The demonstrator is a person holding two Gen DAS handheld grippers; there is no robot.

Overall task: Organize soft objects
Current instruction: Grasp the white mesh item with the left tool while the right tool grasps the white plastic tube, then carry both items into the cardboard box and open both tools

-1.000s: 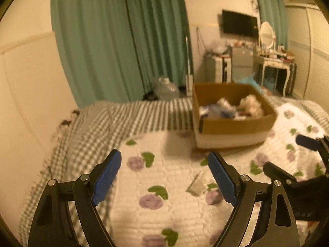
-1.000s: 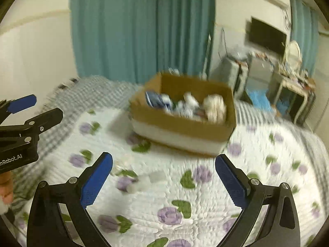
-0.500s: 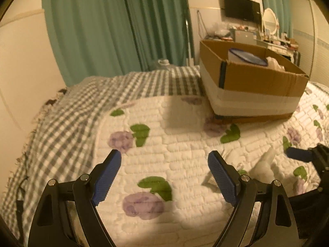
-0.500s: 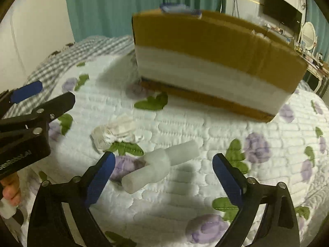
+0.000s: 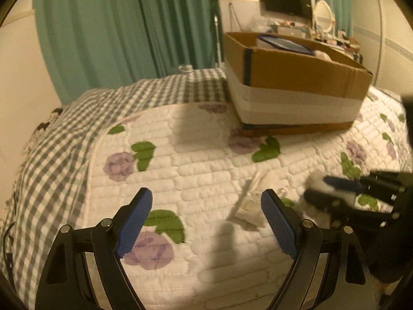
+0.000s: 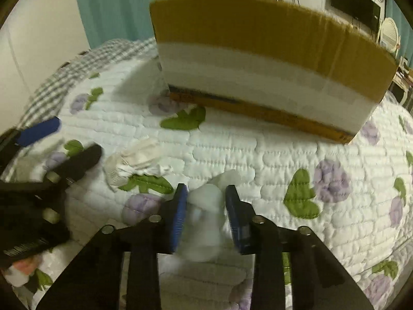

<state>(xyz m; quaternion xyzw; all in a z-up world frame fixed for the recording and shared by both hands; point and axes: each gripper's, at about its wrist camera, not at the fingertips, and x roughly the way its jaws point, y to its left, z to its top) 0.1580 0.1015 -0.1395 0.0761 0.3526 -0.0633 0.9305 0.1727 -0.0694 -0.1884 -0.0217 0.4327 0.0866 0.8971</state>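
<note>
At your far left a grey-and-white checked blanket (image 5: 51, 160) drapes the edge of the bed, running up under green curtains (image 5: 124, 31). Next comes your left gripper (image 5: 204, 222), hovering low over the white quilt (image 5: 206, 170) with purple flowers and green leaves; its blue pads are spread wide with nothing between them. Just beside its right pad, and outside the gap, a crumpled white soft piece (image 5: 251, 201) lies on the quilt; in the right wrist view the same crumpled white soft piece (image 6: 136, 160) sits between your two grippers, touching neither as far as you can tell. Further right, your right gripper (image 6: 206, 214) has its blue pads drawn in on a white foam piece (image 6: 206, 214), pressing it from both sides just above the quilt; one rounded end of the foam sticks out past the fingertips toward the box. From the left wrist view that right gripper (image 5: 333, 191) is motion-blurred, so its hold is hard to read there. Beyond both tools, toward the right, a cardboard box (image 5: 304, 77) with a broad white band round its lower wall stands on the quilt, well apart from the foam. A blue-edged item (image 5: 284, 42) shows above its rim. Behind it hangs a dark television (image 5: 286, 2) on the wall.
</note>
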